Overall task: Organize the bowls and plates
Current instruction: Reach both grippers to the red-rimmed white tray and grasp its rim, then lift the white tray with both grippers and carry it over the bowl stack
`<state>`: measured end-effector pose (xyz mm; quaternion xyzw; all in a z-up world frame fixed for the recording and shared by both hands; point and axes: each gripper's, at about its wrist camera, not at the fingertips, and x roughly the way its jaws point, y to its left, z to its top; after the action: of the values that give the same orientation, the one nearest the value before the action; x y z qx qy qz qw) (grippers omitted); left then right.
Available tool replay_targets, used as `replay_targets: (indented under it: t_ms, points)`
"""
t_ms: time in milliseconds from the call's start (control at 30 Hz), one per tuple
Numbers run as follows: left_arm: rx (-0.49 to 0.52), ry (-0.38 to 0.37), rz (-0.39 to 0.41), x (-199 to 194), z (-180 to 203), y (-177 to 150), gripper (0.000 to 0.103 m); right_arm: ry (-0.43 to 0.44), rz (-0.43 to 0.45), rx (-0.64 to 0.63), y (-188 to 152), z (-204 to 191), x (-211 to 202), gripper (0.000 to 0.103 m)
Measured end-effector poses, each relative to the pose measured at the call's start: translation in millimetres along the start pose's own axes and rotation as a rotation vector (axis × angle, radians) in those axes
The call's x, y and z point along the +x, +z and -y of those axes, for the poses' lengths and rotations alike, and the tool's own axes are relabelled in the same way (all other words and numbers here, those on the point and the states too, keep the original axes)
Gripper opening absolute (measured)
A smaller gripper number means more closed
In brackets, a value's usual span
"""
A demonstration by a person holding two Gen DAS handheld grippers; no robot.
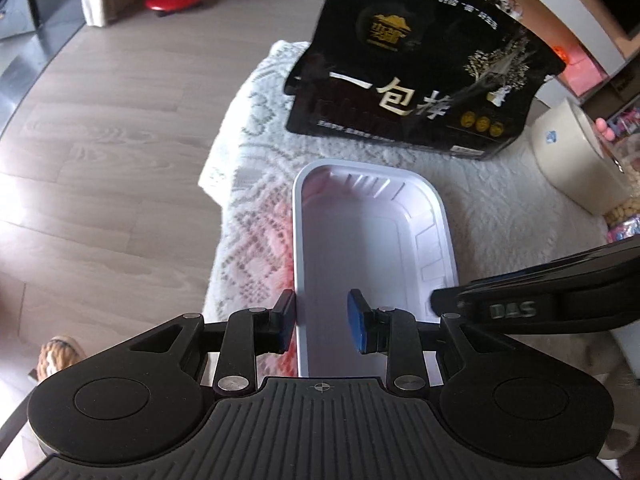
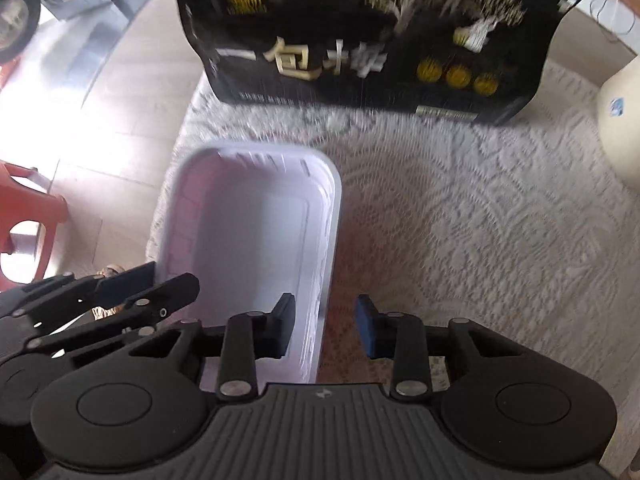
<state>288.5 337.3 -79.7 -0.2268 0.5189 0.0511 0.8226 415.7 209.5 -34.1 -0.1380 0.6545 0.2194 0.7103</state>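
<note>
We have a white, thin-walled rectangular plastic tray (image 1: 372,240) with rounded corners and ribbed walls lying on a white lace tablecloth (image 1: 256,184), near the table's left edge and in front of a glossy black printed package (image 1: 416,72) that stands well behind it. A cream cylindrical container (image 1: 568,156) sits to the right, apart from both.

Our left gripper (image 1: 322,324) straddles the tray's left long wall, one pad outside the rim and the blue pad inside, the jaws partly apart; we cannot tell whether the pads actually press on the wall. Our right gripper (image 2: 326,326) straddles the opposite long wall in the same way, with a visible gap on both sides of the rim, so it does not look clamped.

We judge the tray to be very light and somewhat flexible: a moulded disposable shell whose ribs stiffen the sides but whose flat bottom will likely bow if lifted from one corner. The smooth plastic may slip between pads, so the rolled rim along the long walls is the sensible place to pinch, one side each, with gentle pressure to avoid crumpling. The openwork cloth looks soft and could drag or bunch if we slide the tray rather than lift it.
</note>
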Motion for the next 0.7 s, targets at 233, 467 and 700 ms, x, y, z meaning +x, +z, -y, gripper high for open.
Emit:
replay_targets:
  t_ms: [233, 467, 700]
  points:
    - [0.004, -0.036, -0.053, 10, 0, 4, 0.028, -0.009, -0.056, 0.004, 6, -1, 19, 0.025]
    - [-0.028, -0.062, -0.076, 10, -6, 3, 0.028, 0.003, -0.023, 0.007, 0, -4, 12, 0.024]
    - [0.050, -0.094, 0.100, -71, 19, -6, 0.027, 0.060, 0.196, -0.043, -38, 0, -76, 0.024]
